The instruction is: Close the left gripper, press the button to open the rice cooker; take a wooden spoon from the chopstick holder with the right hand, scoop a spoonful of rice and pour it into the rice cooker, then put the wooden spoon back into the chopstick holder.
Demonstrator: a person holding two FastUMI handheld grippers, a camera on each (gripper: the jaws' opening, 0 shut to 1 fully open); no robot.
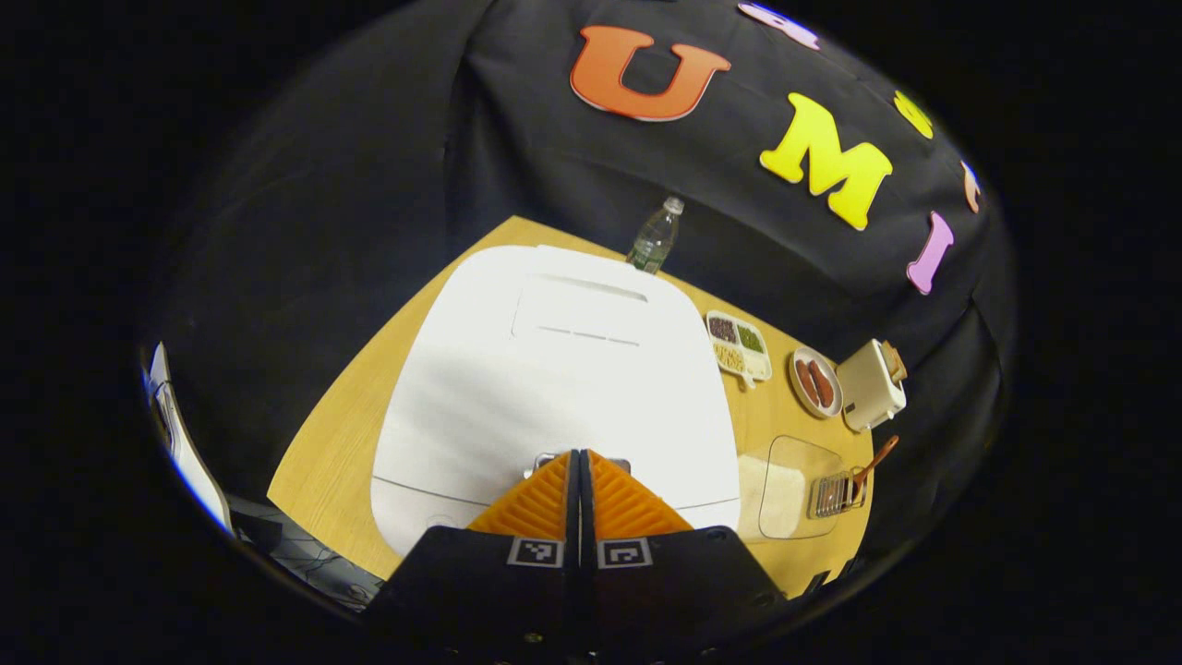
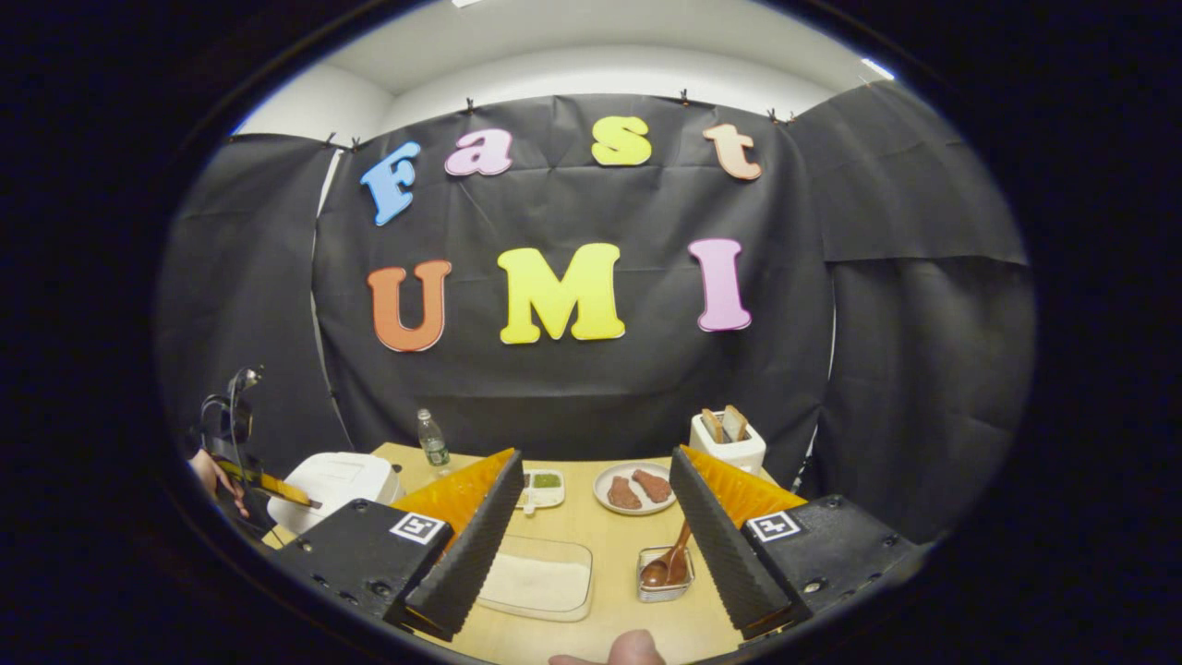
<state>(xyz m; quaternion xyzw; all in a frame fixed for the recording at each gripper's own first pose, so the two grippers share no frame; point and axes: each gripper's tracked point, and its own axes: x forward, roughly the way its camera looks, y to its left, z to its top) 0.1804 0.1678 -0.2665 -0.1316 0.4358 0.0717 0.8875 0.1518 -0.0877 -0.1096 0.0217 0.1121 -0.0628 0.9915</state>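
The white rice cooker [image 1: 554, 388] sits with its lid down. My left gripper [image 1: 579, 459] is shut with nothing between its fingers, its tips at the metal button [image 1: 621, 461] on the cooker's front edge. The right gripper view has the cooker [image 2: 337, 480] at the left, with the left gripper [image 2: 305, 501] over its front and a hand [image 2: 217, 476] behind it. My right gripper [image 2: 594, 462] hangs open above the table. Below it the wooden spoon [image 2: 671, 559] stands in the metal chopstick holder [image 2: 665, 584], beside the clear rice container [image 2: 540, 577].
On the wooden table [image 2: 609, 526] stand a water bottle [image 2: 431, 441], a divided tray of beans [image 2: 543, 485], a plate of sausages [image 2: 633, 488] and a white toaster [image 2: 729, 441] along the back. A fingertip [image 2: 619, 651] shows at the bottom edge.
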